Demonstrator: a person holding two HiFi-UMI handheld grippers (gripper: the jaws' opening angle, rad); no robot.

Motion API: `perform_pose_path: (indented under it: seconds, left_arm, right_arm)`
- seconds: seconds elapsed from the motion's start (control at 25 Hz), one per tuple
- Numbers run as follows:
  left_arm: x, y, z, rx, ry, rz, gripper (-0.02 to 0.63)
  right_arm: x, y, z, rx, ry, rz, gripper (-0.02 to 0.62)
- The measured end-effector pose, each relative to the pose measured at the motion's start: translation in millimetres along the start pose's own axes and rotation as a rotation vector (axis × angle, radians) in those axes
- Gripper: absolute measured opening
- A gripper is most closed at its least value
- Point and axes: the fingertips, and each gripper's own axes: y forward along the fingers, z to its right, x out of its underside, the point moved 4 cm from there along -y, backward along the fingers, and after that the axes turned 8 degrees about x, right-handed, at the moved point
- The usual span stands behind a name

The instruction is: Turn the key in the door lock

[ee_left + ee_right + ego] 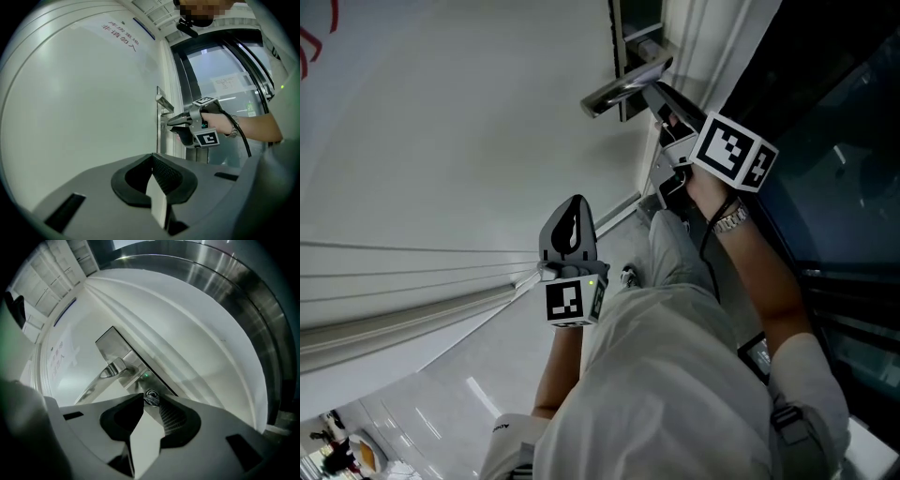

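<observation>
Right claw [152, 402] clamps the key [150, 395] below the door handle [110, 370]; left claw [153, 158] hangs closed.

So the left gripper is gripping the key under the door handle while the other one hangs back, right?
Not the left: the right gripper grips the key under the door handle, as the right gripper view shows, and the left gripper hangs back.

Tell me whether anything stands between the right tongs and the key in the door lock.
Nothing visible does. The right tongs grip the key, its round metal head between their tips. The door handle sits above it, clear of the tongs. The left tongs hang away from the door.
</observation>
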Motion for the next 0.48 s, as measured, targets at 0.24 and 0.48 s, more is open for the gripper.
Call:
perform_pose_path:
  seconds: [0.24, 0.48]
  left_arm:
    - [2, 0, 3, 0.005, 0.001, -0.009, 0.009]
    - [1, -1, 5, 0.013, -0.002, -0.001, 0.009]
  right_arm:
    - [0, 0, 3, -0.029, 0.145, -0.023, 0.094]
    - [3, 1, 11, -0.063, 0.407, -0.047, 0.094]
